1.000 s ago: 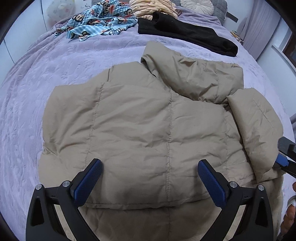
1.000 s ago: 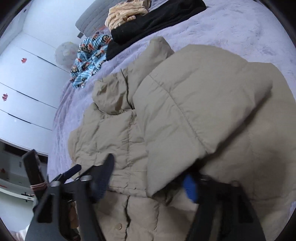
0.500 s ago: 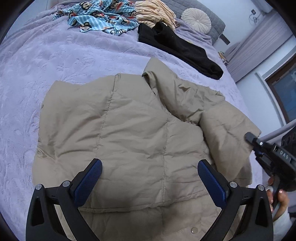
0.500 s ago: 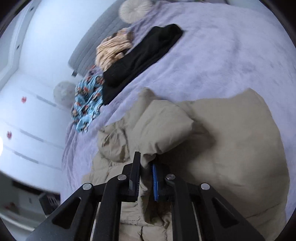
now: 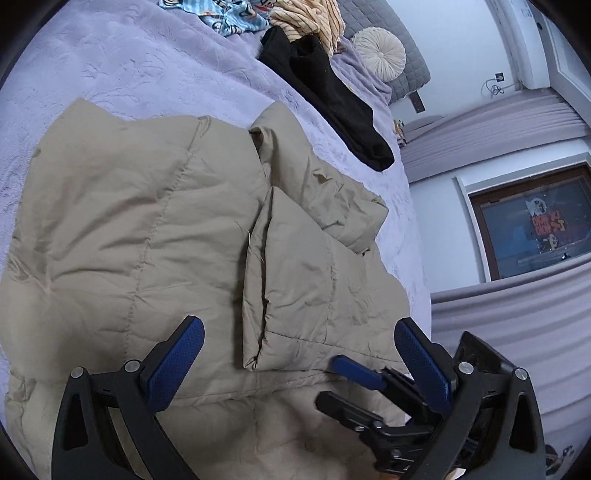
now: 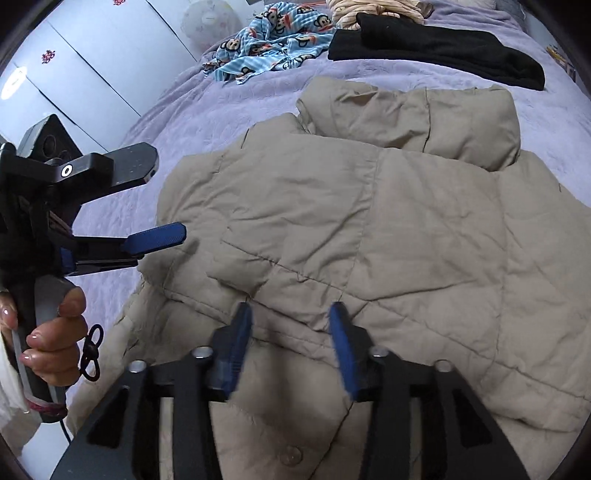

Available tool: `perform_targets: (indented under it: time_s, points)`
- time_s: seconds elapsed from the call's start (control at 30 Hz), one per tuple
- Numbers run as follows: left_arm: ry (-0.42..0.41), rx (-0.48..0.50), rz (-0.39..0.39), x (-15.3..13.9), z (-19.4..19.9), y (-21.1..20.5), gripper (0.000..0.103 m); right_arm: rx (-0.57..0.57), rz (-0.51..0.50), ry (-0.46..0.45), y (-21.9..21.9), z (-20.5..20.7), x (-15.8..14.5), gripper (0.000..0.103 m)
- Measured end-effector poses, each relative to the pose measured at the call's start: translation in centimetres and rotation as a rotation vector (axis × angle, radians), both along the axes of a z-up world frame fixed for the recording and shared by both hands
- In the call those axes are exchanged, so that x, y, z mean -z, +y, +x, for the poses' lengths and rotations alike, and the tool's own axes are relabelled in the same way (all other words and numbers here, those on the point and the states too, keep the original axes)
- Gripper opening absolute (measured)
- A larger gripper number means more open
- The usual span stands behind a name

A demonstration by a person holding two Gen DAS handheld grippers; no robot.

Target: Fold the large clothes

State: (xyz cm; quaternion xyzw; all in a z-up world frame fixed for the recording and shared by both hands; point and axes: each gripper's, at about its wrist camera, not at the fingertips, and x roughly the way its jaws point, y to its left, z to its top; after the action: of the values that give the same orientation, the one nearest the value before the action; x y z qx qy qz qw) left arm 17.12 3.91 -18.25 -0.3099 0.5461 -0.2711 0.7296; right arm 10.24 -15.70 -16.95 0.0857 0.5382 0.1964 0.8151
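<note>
A beige puffer jacket lies spread on the lilac bed; it also shows in the right wrist view. Its right sleeve lies folded over the body, with the hood bunched beyond it. My left gripper is open and empty, hovering over the jacket's near hem. My right gripper is open and empty just above the sleeve's cuff edge; it also shows in the left wrist view, low at the right. The left gripper shows in the right wrist view at the left, held by a hand.
The lilac bedspread carries a black garment, a blue monkey-print cloth, a striped cream garment and a round cushion at the far end. White wardrobe doors stand at the left. A window is at the right.
My right gripper was shut on the sleeve and carried it over the jacket body; it has let go and opened. The sleeve now lies folded flat. The left gripper swung to the right.
</note>
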Motion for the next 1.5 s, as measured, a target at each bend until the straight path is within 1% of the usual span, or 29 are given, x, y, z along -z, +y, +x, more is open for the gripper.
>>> perform_targets:
  time_s: [0.07, 0.13, 0.2, 0.23, 0.27, 0.3, 0.33, 0.37, 0.4, 0.43, 0.47, 0.53, 0.6, 0.67, 0.7, 0.77, 0.8, 0.83, 0.87, 0.93, 0.97, 1.07, 1.1, 1.27, 1.3, 1.33, 1.4, 1.47, 1.5]
  points:
    - [0.014, 0.029, 0.027, 0.9, 0.4, -1.2, 0.103, 0.026, 0.013, -0.015, -1.5, -1.3, -0.7, 0.065]
    - [0.034, 0.054, 0.053, 1.8, 0.9, -2.5, 0.103, 0.079, 0.026, -0.015, -4.4, -2.9, -1.4, 0.065]
    - [0.037, 0.074, 0.072, 2.5, 1.1, -3.8, 0.103, 0.134, 0.036, 0.000, -7.2, -4.4, -1.5, 0.065]
    - [0.036, 0.084, 0.078, 2.7, 1.3, -4.6, 0.101, 0.159, 0.036, 0.015, -8.7, -5.1, -1.3, 0.065]
    - [0.042, 0.095, 0.079, 3.0, 1.5, -5.3, 0.093, 0.176, 0.035, 0.027, -10.0, -5.8, -1.1, 0.064]
    - [0.053, 0.109, 0.067, 3.3, 1.6, -6.0, 0.065, 0.189, 0.029, 0.040, -11.1, -6.4, -0.9, 0.064]
    - [0.079, 0.132, 0.046, 3.6, 1.8, -6.9, 0.047, 0.199, 0.014, 0.052, -11.8, -6.9, -0.5, 0.063]
    - [0.104, 0.147, 0.034, 3.9, 2.0, -7.5, 0.014, 0.210, -0.003, 0.065, -12.5, -7.3, -0.2, 0.062]
    - [0.109, 0.152, 0.046, 3.7, 2.0, -8.2, 0.011, 0.216, -0.006, 0.073, -13.0, -7.6, 0.1, 0.061]
    - [0.070, 0.152, 0.073, 2.9, 1.8, -8.7, 0.011, 0.217, -0.005, 0.075, -13.5, -7.8, 0.3, 0.061]
    - [0.029, 0.159, 0.077, 1.8, 1.6, -9.1, 0.011, 0.217, -0.010, 0.073, -13.9, -8.0, 0.5, 0.061]
    - [-0.041, 0.156, 0.047, -0.7, 1.1, -8.9, 0.011, 0.217, -0.030, 0.064, -14.2, -7.9, 0.7, 0.061]
    - [-0.113, 0.137, 0.047, -2.9, 0.6, -7.9, 0.011, 0.220, -0.058, 0.049, -14.5, -7.8, 0.6, 0.061]
    - [-0.138, 0.113, 0.067, -3.9, 0.2, -6.2, 0.011, 0.230, -0.112, 0.023, -15.3, -7.3, 0.3, 0.061]
    - [-0.133, 0.105, 0.091, -3.7, 0.1, -5.4, 0.011, 0.240, -0.137, 0.011, -15.8, -7.1, 0.1, 0.061]
    - [-0.089, 0.096, 0.156, -2.1, 0.3, -4.2, 0.011, 0.284, -0.190, -0.011, -17.6, -6.9, -0.3, 0.061]
    - [-0.065, 0.099, 0.177, -1.0, 0.3, -4.0, 0.011, 0.312, -0.212, -0.017, -18.7, -6.9, -0.4, 0.059]
    - [-0.046, 0.102, 0.205, 0.1, 0.4, -4.1, 0.011, 0.334, -0.210, -0.020, -19.8, -6.9, -0.3, 0.049]
    - [-0.025, 0.109, 0.243, 1.3, 0.2, -4.2, 0.011, 0.350, -0.172, -0.003, -21.1, -6.9, 0.2, 0.042]
    - [0.004, 0.117, 0.287, 3.5, -0.1, -4.8, 0.012, 0.389, -0.094, 0.044, -23.0, -6.9, 1.7, 0.035]
    - [-0.003, 0.107, 0.297, 4.0, -0.5, -4.8, 0.012, 0.397, -0.075, 0.048, -23.3, -6.9, 2.1, 0.035]
    - [-0.013, 0.093, 0.313, 3.8, -0.7, -4.5, 0.014, 0.413, -0.074, 0.042, -23.3, -6.9, 2.5, 0.035]
    - [-0.012, 0.087, 0.328, 3.6, -0.8, -4.1, 0.019, 0.412, -0.078, 0.041, -23.1, -6.8, 2.5, 0.035]
    - [-0.036, 0.033, 0.425, 2.0, -1.3, -1.0, 0.021, 0.421, -0.062, 0.047, -23.2, -7.0, 2.4, 0.035]
    - [-0.042, 0.016, 0.465, 1.6, -1.4, -0.4, 0.021, 0.428, -0.063, 0.052, -23.1, -7.0, 2.2, 0.035]
    - [-0.051, -0.003, 0.512, 1.2, -1.5, 0.2, 0.021, 0.433, -0.066, 0.060, -23.0, -7.1, 1.9, 0.036]
    - [-0.062, -0.027, 0.556, 0.5, -1.7, 1.2, 0.021, 0.431, -0.077, 0.091, -22.7, -7.5, 1.1, 0.039]
    - [-0.074, -0.045, 0.559, -0.2, -1.8, 2.2, 0.021, 0.408, -0.097, 0.119, -22.0, -8.8, 0.2, 0.047]
    - [-0.082, -0.046, 0.560, -0.7, -1.8, 2.4, 0.021, 0.386, -0.088, 0.125, -21.7, -9.7, -0.4, 0.047]
